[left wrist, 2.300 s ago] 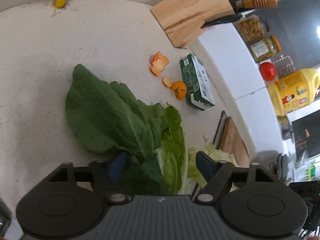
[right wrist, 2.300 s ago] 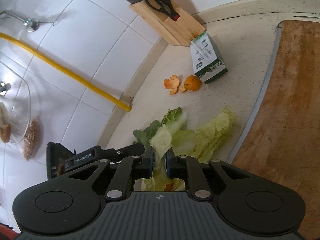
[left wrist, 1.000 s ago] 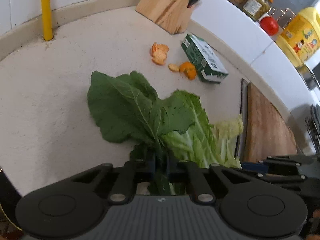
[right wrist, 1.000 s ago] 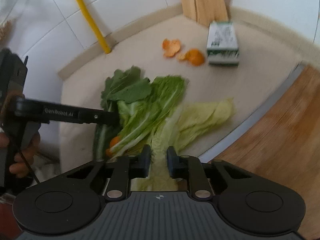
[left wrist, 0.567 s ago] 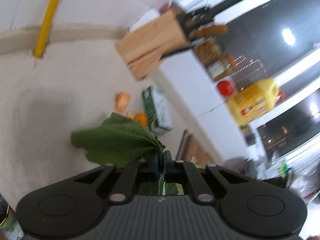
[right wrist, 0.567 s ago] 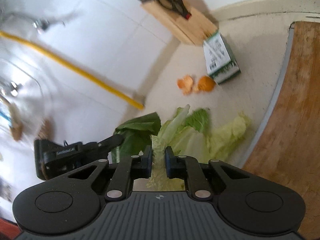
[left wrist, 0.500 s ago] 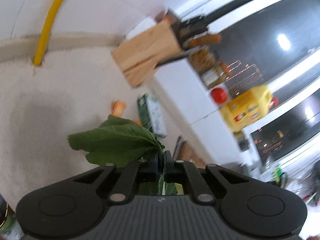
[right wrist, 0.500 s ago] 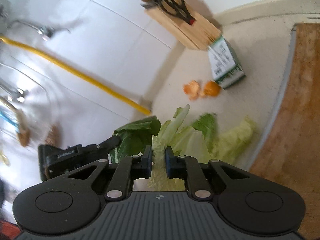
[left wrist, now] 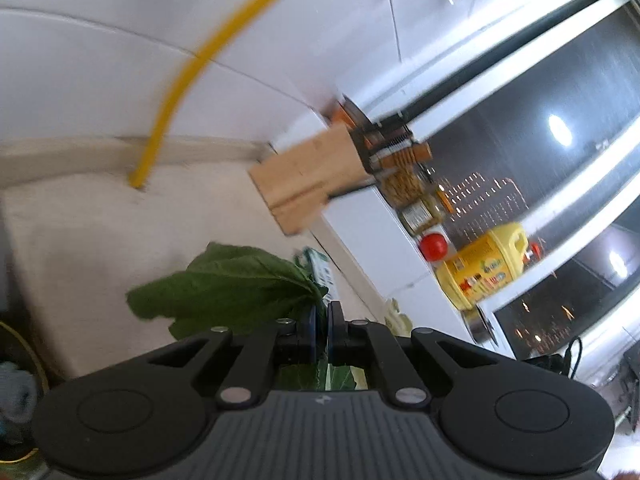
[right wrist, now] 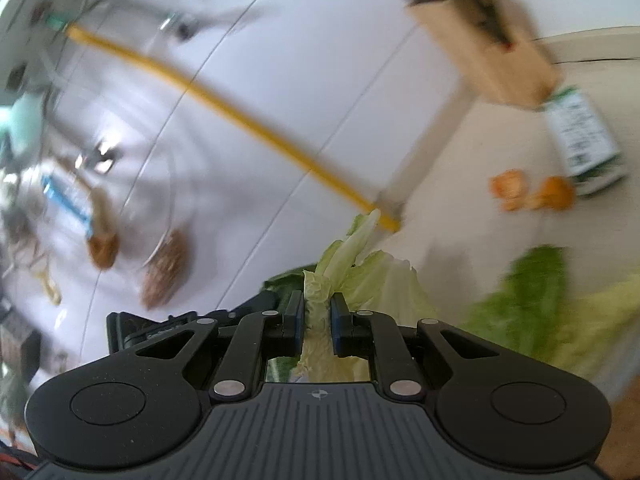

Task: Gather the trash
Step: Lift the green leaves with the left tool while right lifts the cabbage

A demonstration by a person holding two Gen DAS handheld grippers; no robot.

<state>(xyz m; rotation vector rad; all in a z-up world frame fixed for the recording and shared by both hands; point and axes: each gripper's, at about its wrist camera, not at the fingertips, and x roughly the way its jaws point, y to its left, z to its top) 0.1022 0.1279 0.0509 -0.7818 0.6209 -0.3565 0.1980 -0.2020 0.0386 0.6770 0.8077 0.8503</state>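
Left gripper (left wrist: 321,330) pinches dark green leaf (left wrist: 228,288) — blade fanning ahead.

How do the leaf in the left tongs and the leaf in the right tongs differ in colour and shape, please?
The dark green leaf in the left tongs is deep green, broad and flat; the pale cabbage leaf in the right tongs is light yellow-green and crinkled, with a whitish rib. The dark leaf spreads sideways, while the pale one stands up to a narrow tip. Both are pinched near the stem end and lifted above the counter.
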